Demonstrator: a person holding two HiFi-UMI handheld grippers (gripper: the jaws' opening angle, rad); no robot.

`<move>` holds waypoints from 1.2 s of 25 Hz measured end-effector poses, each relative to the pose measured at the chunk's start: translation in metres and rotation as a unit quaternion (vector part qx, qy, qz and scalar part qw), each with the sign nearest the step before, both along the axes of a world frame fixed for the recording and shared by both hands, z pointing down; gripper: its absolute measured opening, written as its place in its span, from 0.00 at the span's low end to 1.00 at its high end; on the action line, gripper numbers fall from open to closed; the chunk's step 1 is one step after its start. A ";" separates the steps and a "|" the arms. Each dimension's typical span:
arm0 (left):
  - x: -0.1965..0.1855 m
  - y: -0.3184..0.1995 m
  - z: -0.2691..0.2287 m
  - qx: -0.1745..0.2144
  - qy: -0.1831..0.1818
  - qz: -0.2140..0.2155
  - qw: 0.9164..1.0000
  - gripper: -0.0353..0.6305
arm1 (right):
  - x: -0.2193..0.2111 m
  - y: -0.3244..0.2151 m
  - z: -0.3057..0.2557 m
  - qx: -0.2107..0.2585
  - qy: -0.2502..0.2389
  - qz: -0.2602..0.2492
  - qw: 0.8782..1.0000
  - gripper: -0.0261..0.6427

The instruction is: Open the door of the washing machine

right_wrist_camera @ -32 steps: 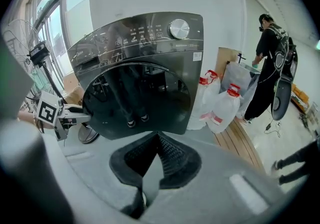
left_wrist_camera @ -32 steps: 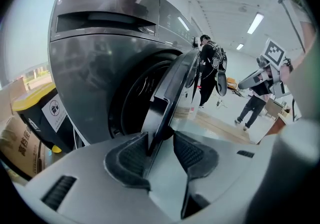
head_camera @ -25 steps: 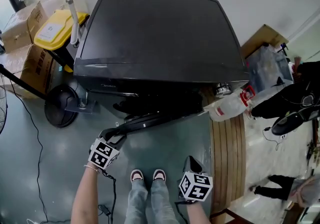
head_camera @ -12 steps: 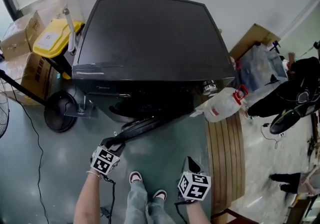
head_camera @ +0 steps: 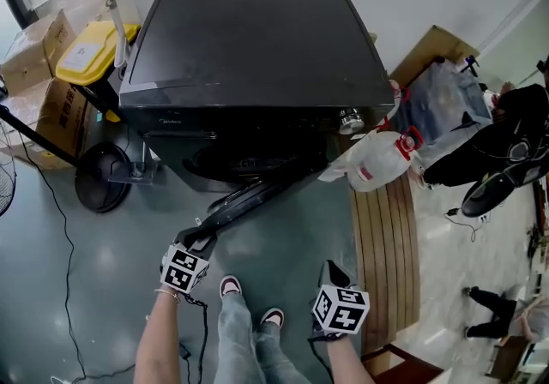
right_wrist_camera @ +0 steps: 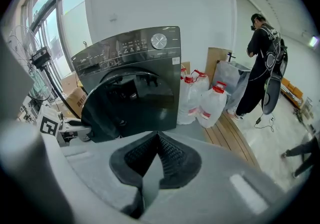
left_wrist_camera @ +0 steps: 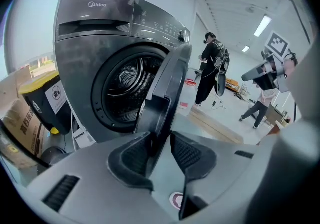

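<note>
Two grippers out, only one on the job. Left gripper: just been closing the jaws, now clamped on the free edge of the door, one pad on the inner rim, the other on the outer face. Right gripper: low at the person's right, well apart from the door, jaws pressed together on nothing. Door partly open, standing out at a slant from the front of the washing machine, drum opening exposed behind it. Key geometry: long axis of the door running from the hinge at the right of the opening, out and leftward toward the person, ending right in the left jaws. So nothing to reach for. Next move, by my read: a swing about that hinge, outward first, then across toward the person's right. Worth watching: hold sits near the rim only, so it could slip if pulled straight back instead of along the arc. Also a white jug just beside the machine's right front corner, on the side a wider swing heads for.
</note>
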State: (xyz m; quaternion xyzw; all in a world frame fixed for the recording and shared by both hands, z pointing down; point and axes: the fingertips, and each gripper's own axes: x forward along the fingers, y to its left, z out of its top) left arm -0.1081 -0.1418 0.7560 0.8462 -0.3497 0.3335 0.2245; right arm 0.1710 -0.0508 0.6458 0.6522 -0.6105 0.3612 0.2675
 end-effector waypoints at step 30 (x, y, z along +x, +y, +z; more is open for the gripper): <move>0.076 0.112 -0.001 -0.038 0.037 -0.020 0.998 0.20 | 0.014 0.081 0.004 0.009 -0.019 0.010 1.000 0.05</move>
